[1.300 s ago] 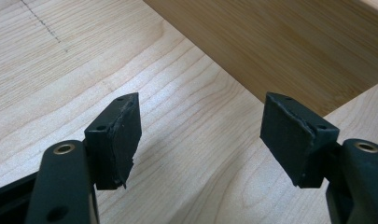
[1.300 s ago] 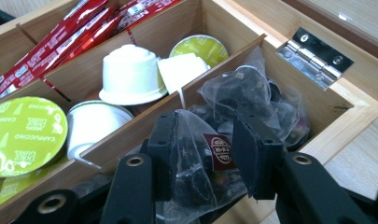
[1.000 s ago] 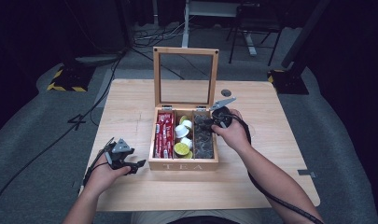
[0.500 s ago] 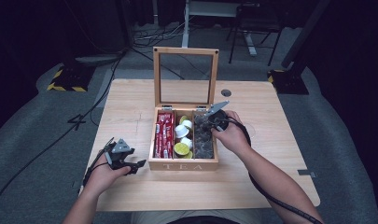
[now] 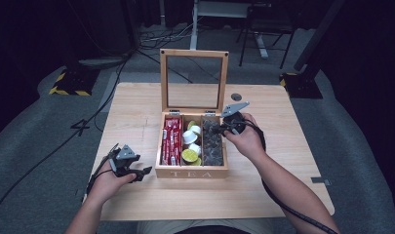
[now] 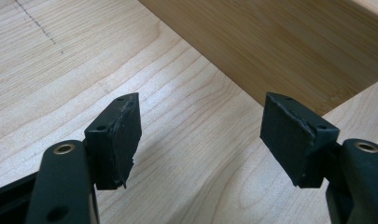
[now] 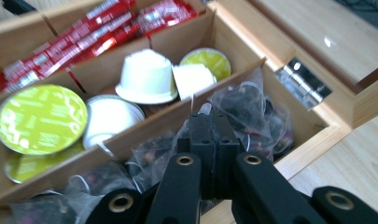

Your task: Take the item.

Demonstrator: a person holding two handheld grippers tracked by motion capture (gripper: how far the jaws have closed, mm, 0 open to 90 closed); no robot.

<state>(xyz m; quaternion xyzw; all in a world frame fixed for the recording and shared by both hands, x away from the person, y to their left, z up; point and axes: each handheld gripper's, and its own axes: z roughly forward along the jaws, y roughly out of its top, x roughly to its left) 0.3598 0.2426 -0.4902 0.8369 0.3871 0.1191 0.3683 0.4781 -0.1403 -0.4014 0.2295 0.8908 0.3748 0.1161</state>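
Black gripper [image 7: 210,135] arms w/ brass rivets, worn pads [image 6: 123,135], grey top plate.

Matt wooden tea box [image 5: 191,172], clear tea sachets [image 7: 245,109]

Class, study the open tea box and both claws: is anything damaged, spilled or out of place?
Nothing is spilled. One oddity: the left claw has ragged, torn-looking pads. In the tea box, sachets, capsules and tea bags keep to separate compartments; the capsules lie jumbled.

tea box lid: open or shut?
Open. The glass-paned lid stands upright behind the tea box, leaving the red sachets, capsules and tea bags uncovered.
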